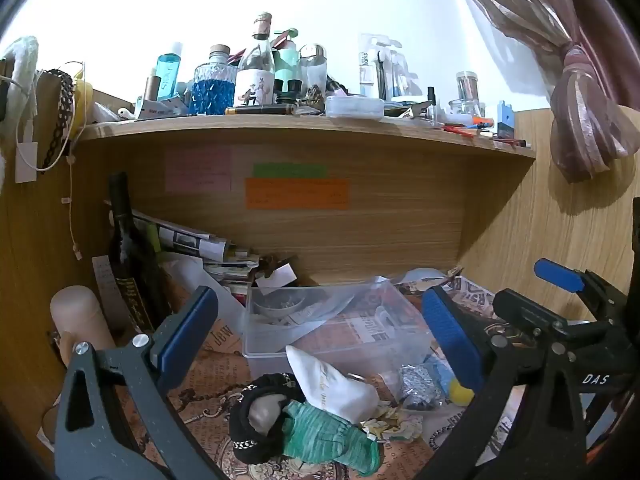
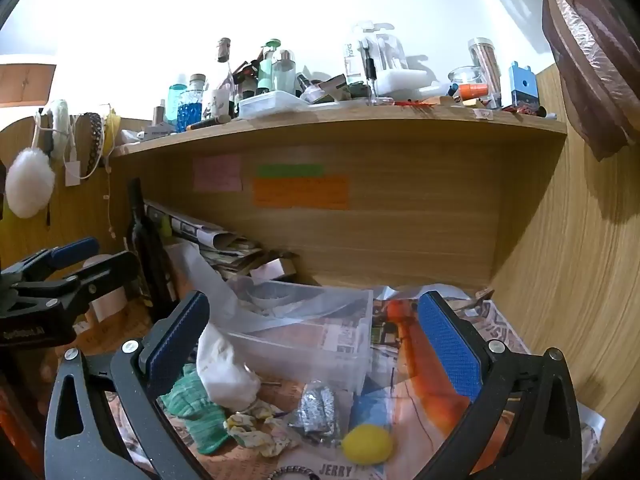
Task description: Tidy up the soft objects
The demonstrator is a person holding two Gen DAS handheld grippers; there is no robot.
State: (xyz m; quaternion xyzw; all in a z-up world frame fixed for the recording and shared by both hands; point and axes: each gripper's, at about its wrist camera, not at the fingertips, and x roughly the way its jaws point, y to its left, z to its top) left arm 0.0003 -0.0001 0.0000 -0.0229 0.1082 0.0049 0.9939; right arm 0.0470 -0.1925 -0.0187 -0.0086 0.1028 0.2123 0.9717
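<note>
Soft things lie on the paper-covered desk in front of a clear plastic box. A white cloth pouch leans at the box's front. A green knitted cloth lies beside a black fuzzy band. A yellow soft ball, a silver crinkled piece and a crumpled patterned cloth lie nearby. My left gripper is open and empty above them. My right gripper is open and empty too.
A wooden shelf crowded with bottles and jars hangs above. A dark wine bottle, stacked papers and a beige cylinder stand at the left. A curtain hangs at the right.
</note>
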